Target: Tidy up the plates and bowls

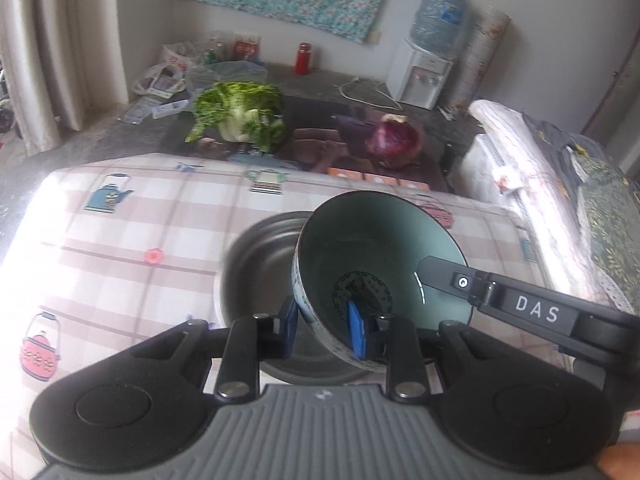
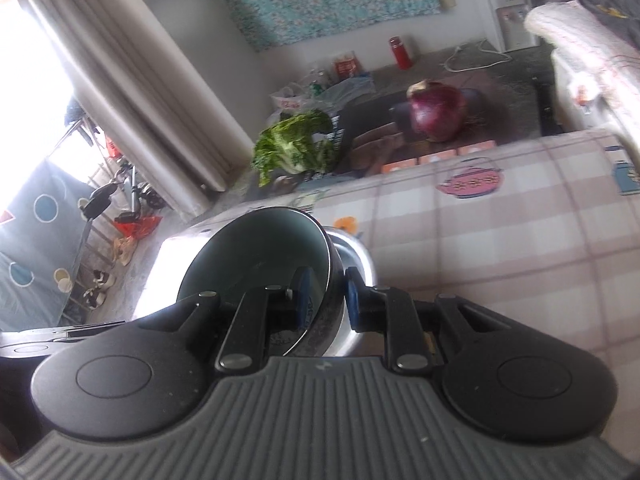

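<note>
Both claws (image 1: 324,328) (image 2: 326,300) pinch the teal bowl's (image 1: 372,248) rim above a steel bowl (image 1: 256,268).

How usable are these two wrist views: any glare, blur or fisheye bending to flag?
Left wrist: glare washes out the tablecloth at left; green bowl fairly sharp; room edges bend and corners darken. Right wrist: blown-out window at left; the checked cloth looks smeared; the horizon tilts strongly.

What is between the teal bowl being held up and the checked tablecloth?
A grey metal bowl sits on the tablecloth just under the teal bowl. Both wrist views show it, the left wrist view most clearly.
</note>
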Demonstrator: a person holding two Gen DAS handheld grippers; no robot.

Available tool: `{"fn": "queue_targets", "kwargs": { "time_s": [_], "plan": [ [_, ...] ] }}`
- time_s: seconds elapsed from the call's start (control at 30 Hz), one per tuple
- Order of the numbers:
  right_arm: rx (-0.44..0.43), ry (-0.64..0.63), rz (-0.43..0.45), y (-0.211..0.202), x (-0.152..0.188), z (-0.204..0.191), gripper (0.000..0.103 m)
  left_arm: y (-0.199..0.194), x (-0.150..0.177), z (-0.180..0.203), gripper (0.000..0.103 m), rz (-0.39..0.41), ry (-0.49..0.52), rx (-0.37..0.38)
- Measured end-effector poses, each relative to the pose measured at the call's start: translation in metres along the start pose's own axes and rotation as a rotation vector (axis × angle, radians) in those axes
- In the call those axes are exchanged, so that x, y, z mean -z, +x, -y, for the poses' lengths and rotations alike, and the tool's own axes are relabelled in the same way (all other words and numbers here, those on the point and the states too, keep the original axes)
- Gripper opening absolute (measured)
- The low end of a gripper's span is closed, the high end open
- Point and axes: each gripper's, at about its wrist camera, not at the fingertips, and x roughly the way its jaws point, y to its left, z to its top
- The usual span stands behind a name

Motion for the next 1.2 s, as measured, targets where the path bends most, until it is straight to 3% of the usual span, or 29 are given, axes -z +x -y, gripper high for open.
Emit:
{"fn": "queue_targets", "kwargs": {
  "time_s": [0.2,0.47,0.63,0.77,0.9,1.03,1.2],
  "plan": [
    [-0.009,-0.003,-0.048,0.043,-0.001,-0.017,0.018,0.025,-0.002,-0.024,0.027,-0.041,-0.018,-0.028],
    [0.049,0.006,-0.094,0.091,0.012,-0.005,0.019,0.062,0.002,-0.033,0.026,-0.089,-0.013,-0.032],
    [0.083,-0.014,-0.057,0.093,0.011,-0.006,0.024,0.049,0.004,-0.032,0.033,-0.043,0.017,-0.006],
    [0.046,0.019,-0.009,0.080,0.005,-0.006,0.042,0.027,0.006,-0.037,0.046,-0.009,0.018,0.018],
    [0.009,0.050,0.029,0.054,0.009,-0.013,0.043,-0.001,0.015,-0.048,0.062,0.027,0.030,0.037],
    [-0.020,0.058,0.050,0.012,0.031,-0.025,0.046,-0.029,0.037,-0.071,0.064,0.069,0.017,0.020],
    [-0.040,0.052,0.052,-0.043,0.076,-0.036,0.050,-0.070,0.070,-0.113,0.064,0.110,-0.018,-0.069]
  ]
}}
